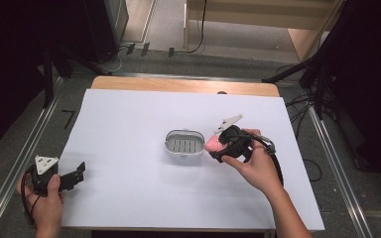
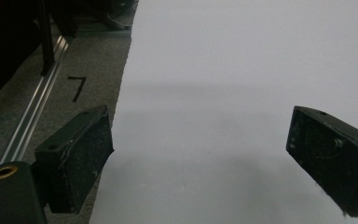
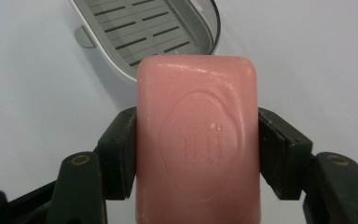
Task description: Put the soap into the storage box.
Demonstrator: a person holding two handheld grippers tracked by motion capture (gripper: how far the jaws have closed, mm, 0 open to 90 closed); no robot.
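The right gripper (image 1: pixel 217 148) clamps a pink soap bar (image 3: pixel 198 140) just beside the empty grey soap dish (image 1: pixel 184 143). The left gripper (image 2: pixel 200 158) rests jaws apart on the white sheet (image 1: pixel 139 188), well apart from both

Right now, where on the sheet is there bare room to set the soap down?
Bare white sheet between the left gripper and the soap dish, and behind the dish. Crowded only where the right gripper holds the pink soap beside the dish.
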